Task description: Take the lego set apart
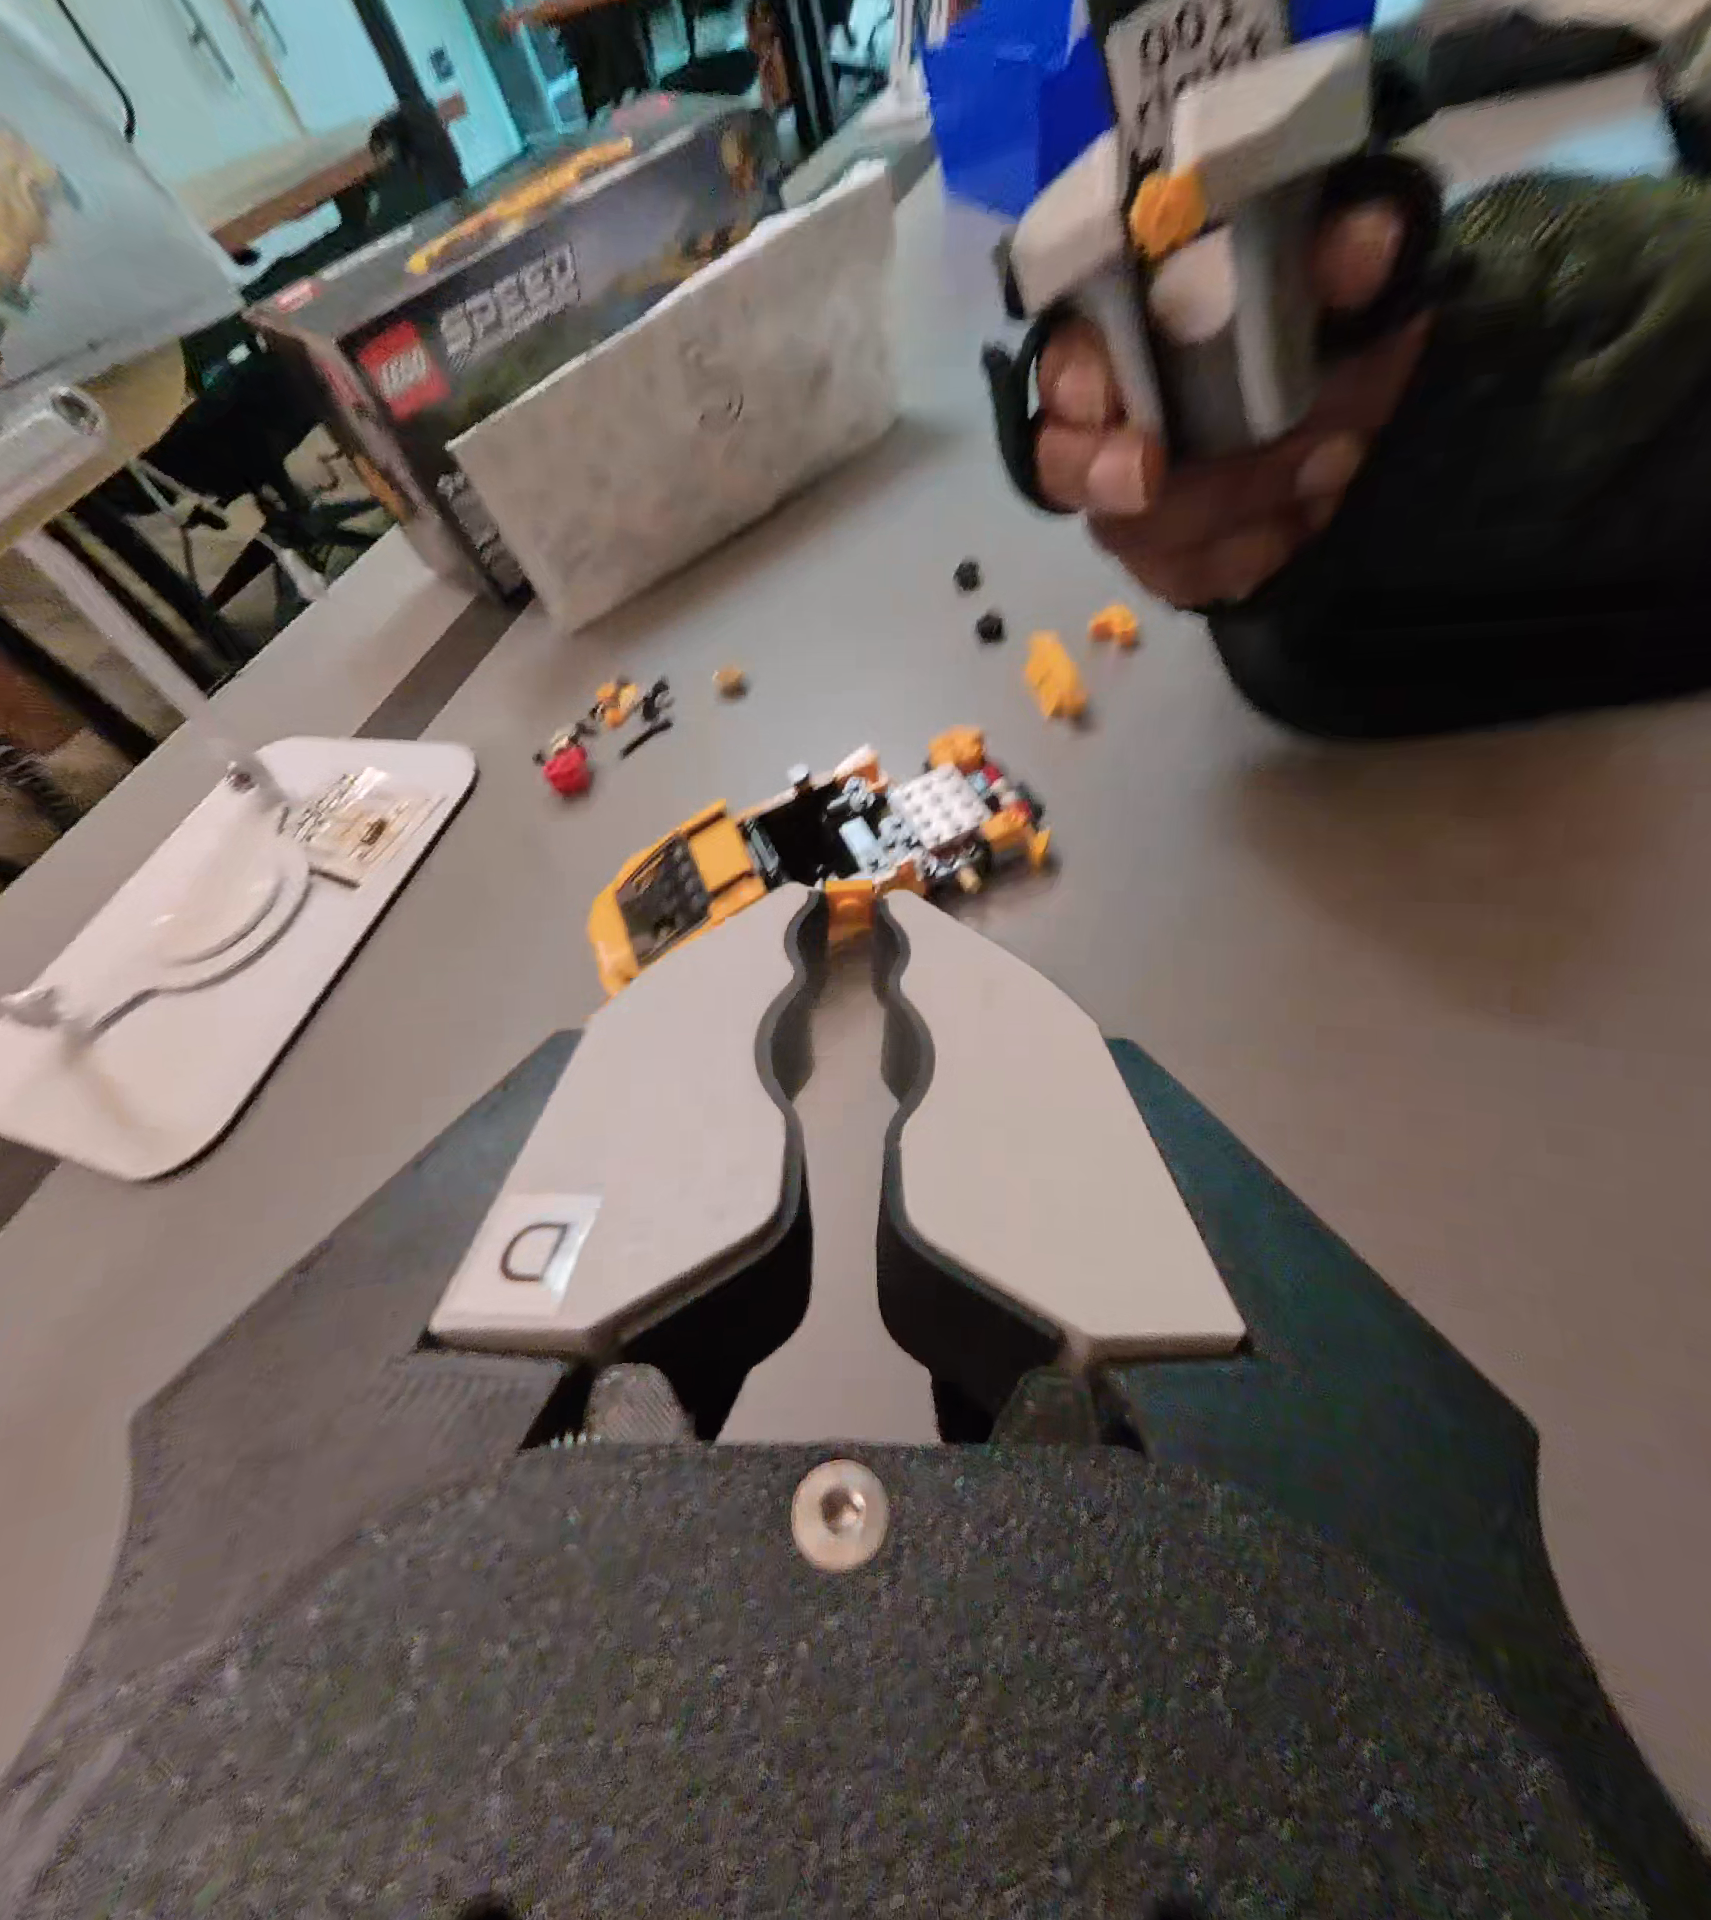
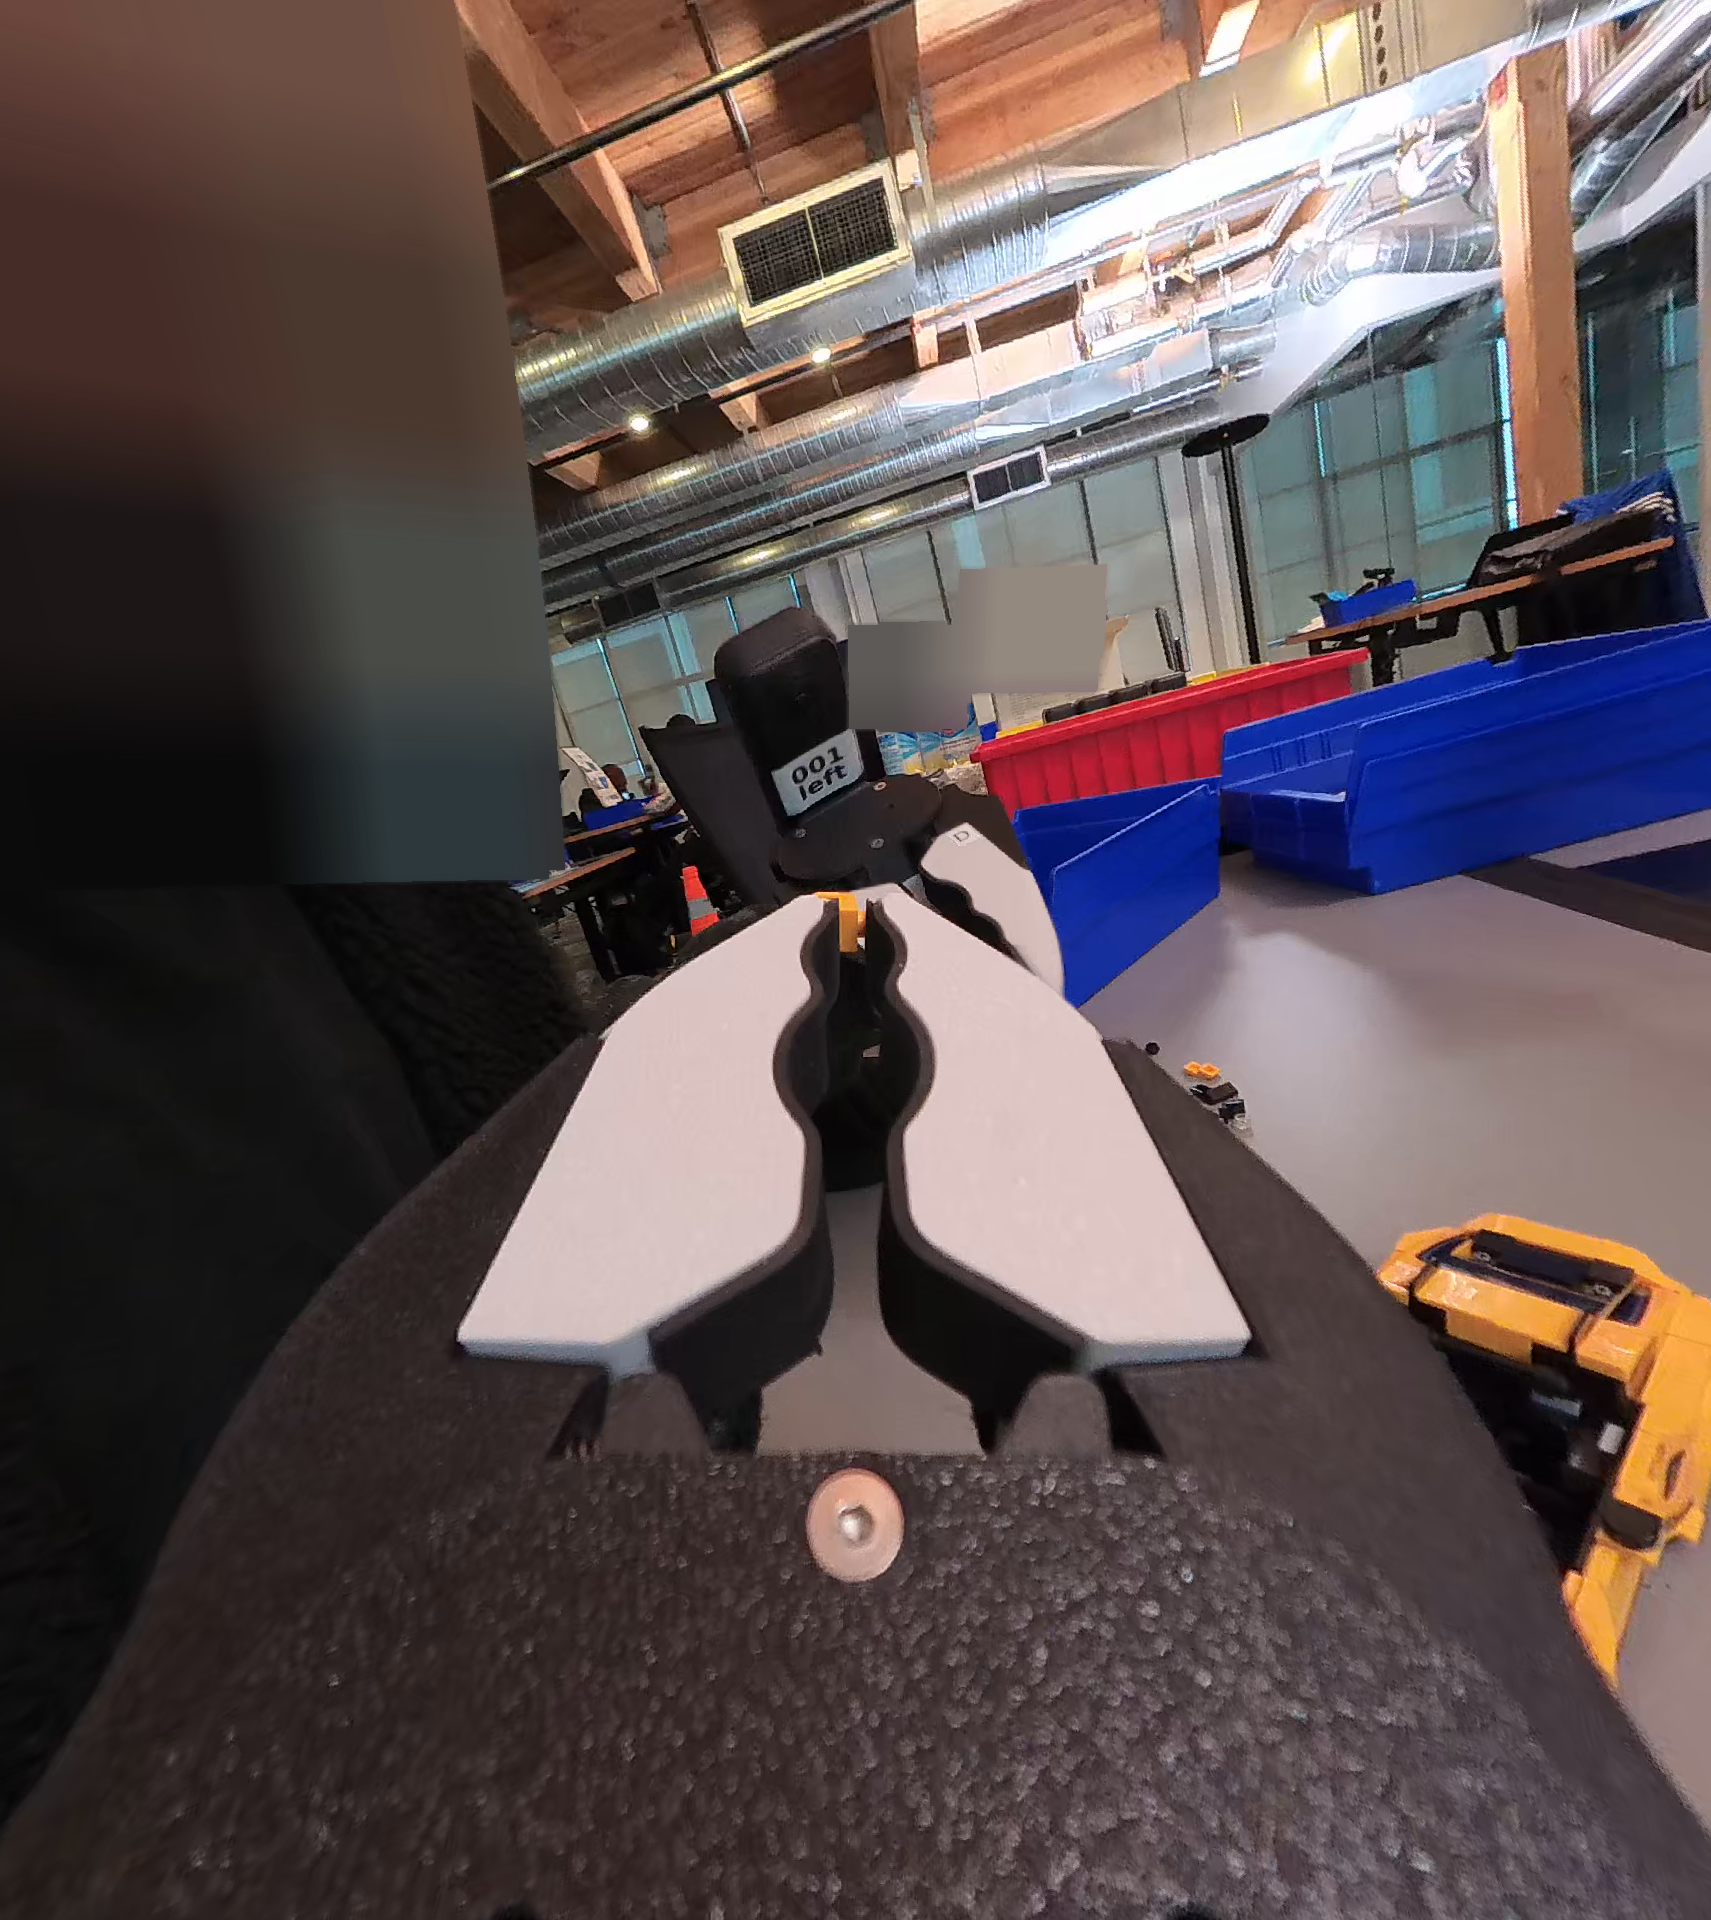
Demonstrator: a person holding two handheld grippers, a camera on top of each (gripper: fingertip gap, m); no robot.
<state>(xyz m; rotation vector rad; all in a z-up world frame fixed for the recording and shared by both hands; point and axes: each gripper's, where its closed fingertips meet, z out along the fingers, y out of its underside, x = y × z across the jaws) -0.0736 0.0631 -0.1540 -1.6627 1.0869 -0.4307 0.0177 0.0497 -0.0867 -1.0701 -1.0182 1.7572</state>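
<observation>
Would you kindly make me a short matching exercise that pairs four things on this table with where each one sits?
Things:
1. small orange piece
2. yellow lego car
3. white tray
4. red piece

Places:
A. near the table's left edge in the left wrist view
B. pinched between the right gripper fingertips, off the table
C. loose on the table between tray and car
D. at the left gripper tips

Pairs: 1-B, 2-D, 3-A, 4-C
</observation>
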